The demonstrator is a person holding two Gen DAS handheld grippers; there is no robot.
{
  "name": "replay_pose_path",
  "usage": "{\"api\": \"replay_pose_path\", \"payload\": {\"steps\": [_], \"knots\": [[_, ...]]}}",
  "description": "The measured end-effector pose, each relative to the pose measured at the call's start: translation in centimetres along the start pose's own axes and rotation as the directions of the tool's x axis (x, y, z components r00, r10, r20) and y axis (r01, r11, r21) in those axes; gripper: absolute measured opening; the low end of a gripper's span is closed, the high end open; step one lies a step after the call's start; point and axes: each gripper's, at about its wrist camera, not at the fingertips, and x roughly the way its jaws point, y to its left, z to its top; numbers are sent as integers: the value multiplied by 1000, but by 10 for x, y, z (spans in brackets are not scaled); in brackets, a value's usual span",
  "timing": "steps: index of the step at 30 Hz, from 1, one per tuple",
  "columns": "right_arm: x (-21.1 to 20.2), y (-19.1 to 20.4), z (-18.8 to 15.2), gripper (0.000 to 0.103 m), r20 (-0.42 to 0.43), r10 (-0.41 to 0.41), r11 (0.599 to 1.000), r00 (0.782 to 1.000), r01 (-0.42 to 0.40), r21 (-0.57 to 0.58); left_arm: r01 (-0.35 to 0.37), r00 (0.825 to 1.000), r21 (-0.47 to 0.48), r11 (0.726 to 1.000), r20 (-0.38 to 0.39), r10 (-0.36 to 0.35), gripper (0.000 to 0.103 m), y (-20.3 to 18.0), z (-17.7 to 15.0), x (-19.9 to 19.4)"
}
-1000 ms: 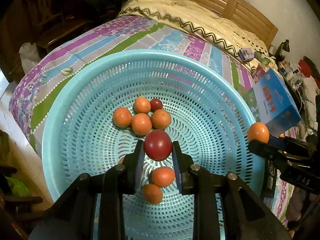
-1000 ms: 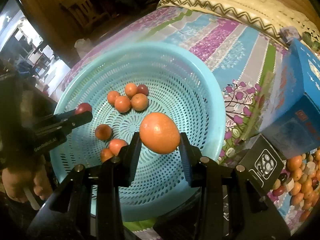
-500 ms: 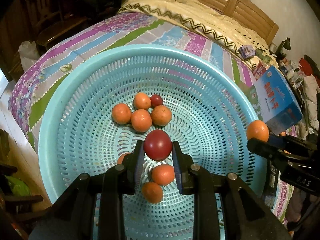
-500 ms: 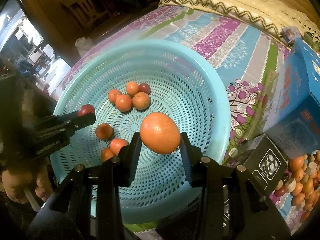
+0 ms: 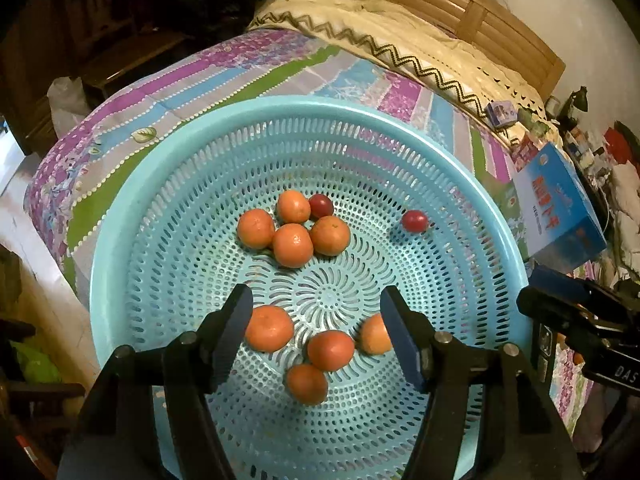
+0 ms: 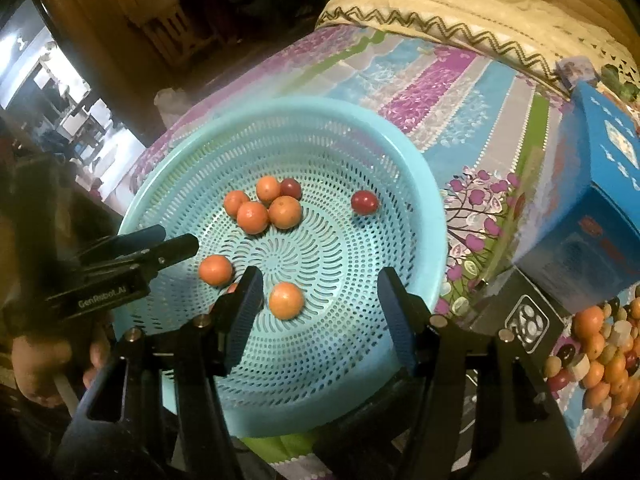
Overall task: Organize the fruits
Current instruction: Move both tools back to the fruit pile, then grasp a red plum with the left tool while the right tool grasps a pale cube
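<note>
A light blue perforated basket (image 5: 132,216) (image 6: 420,208) sits on a bed and holds several oranges and two dark red fruits. My left gripper (image 5: 316,332) is open and empty above the basket's near side. A red fruit (image 5: 415,221) (image 6: 364,202) lies loose on the far right slope. A cluster of oranges (image 5: 293,245) (image 6: 252,217) with another red fruit (image 5: 321,205) lies at the back. My right gripper (image 6: 320,312) is open and empty over the basket, and an orange (image 6: 285,301) (image 5: 374,334) lies below it.
A blue carton (image 5: 560,208) (image 6: 600,184) stands right of the basket on the striped bedspread (image 5: 180,92). A black box (image 6: 524,320) and a pile of more fruit (image 6: 600,356) lie at the right. A wooden headboard (image 5: 480,20) is behind.
Both grippers opened. The left one dropped its red fruit, which rolled to the basket's far right. The right one dropped its orange into the basket.
</note>
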Motion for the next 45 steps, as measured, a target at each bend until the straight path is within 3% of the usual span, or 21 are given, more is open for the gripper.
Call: {"api": "replay_pose_path", "payload": {"steps": [4, 7, 11, 15, 16, 19, 22, 24, 27, 29, 31, 33, 36, 45], "knots": [[-10, -2, -3, 61, 22, 8, 1000, 1000, -8, 3, -3, 1000, 2, 1000, 12, 3, 68, -6, -3, -8], [-28, -1, -7, 62, 104, 7, 1000, 995, -7, -7, 8, 999, -4, 1000, 36, -8, 68, -10, -5, -14], [-60, -3, -29, 81, 251, -43, 998, 967, 53, -33, 26, 992, 7, 1000, 121, -27, 71, -25, -10, -29], [-84, -28, -70, 87, 349, -149, 988, 925, 155, 11, 78, 971, 82, 994, 221, -94, 73, -60, -14, -53], [-90, -42, -87, 87, 355, -185, 982, 916, 183, 41, 98, 962, 108, 989, 243, -121, 79, -73, -17, -60], [-100, -76, -122, 88, 333, -248, 968, 910, 223, 114, 173, 928, 193, 966, 297, -226, 83, -115, -28, -78], [-108, -121, -167, 87, 268, -332, 936, 904, 282, 210, 285, 892, 326, 901, 253, -374, 83, -172, -51, -84], [-112, -145, -190, 84, 230, -368, 915, 901, 307, 261, 326, 880, 380, 865, 212, -425, 83, -201, -65, -81], [-113, -197, -224, 48, 144, -398, 861, 906, 315, 400, 399, 878, 414, 818, 84, -471, 83, -247, -89, -55], [-109, -228, -237, 41, 106, -398, 825, 911, 305, 476, 419, 884, 406, 812, 22, -467, 83, -266, -100, -36], [-102, -251, -244, 41, 89, -394, 805, 915, 297, 514, 441, 886, 404, 802, -54, -460, 83, -284, -112, -14], [-96, -267, -245, 41, 84, -378, 796, 922, 276, 539, 428, 898, 420, 800, -93, -431, 83, -299, -123, 1], [-90, -288, -241, 42, 96, -389, 782, 916, 273, 560, 423, 903, 443, 791, -135, -407, 83, -314, -133, 16], [-70, -308, -225, 41, 102, -398, 809, 912, 297, 508, 419, 908, 424, 803, -182, -377, 83, -329, -146, 47]]}}
